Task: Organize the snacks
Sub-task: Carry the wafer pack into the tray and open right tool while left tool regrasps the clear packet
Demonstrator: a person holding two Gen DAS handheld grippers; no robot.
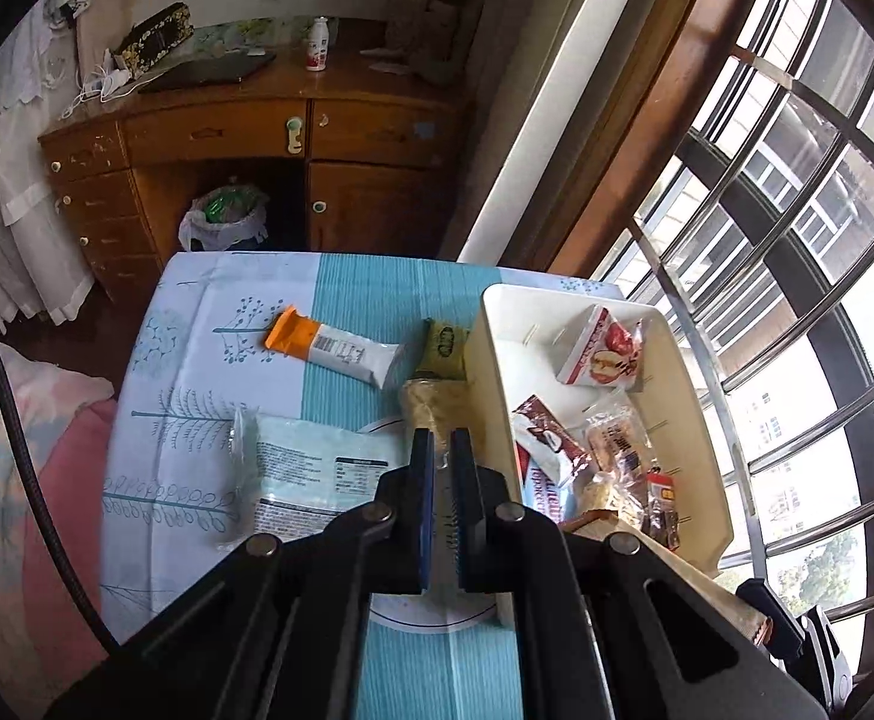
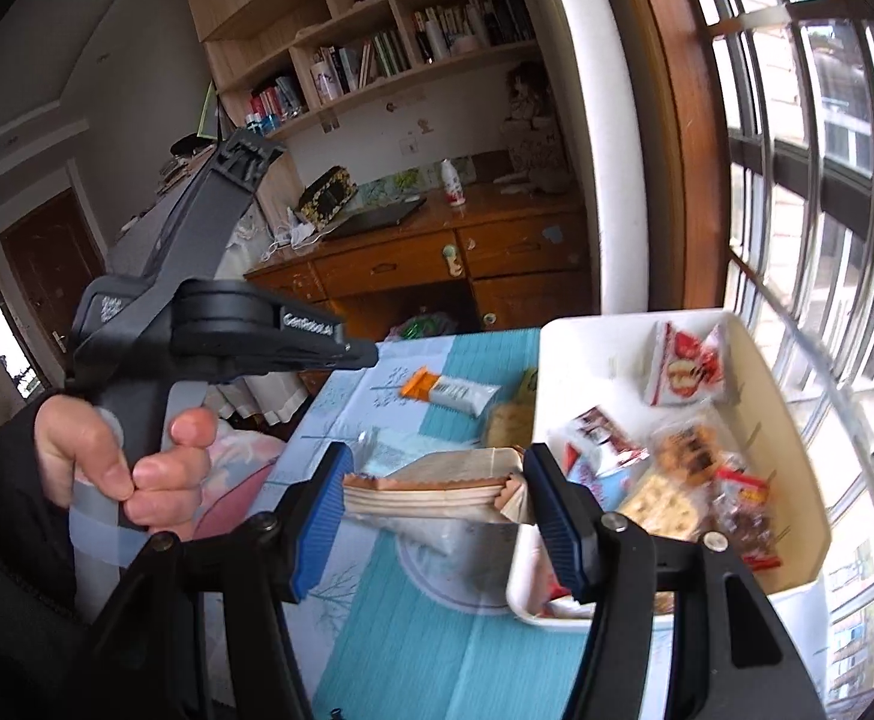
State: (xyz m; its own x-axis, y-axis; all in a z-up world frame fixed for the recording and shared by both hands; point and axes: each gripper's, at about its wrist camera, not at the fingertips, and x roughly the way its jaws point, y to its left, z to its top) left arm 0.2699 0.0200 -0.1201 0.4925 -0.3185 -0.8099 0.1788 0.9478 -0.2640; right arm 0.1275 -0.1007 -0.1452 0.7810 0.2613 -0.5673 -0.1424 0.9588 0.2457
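Your right tool (image 2: 431,504) clamps a beige snack bag (image 2: 437,489) by its ends, just left of the white bin (image 2: 796,432); your left tool (image 1: 442,462) grips a clear packet's edge. The bin holds several packets, an apple-print one (image 1: 601,351) farthest. On the bench (image 1: 353,282) lies an orange-ended bar (image 1: 332,348). Only the right view shows your hand (image 2: 131,468).

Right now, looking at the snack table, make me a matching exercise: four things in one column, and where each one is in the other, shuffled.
Things:
1. apple snack pack
2. orange-ended bar
3. tan pouch
4. white yogurt bottle

Places:
A. on the wooden desk
B. between the right tongs
C. lying on the blue tablecloth
D. inside the white bin

Pairs: 1-D, 2-C, 3-B, 4-A
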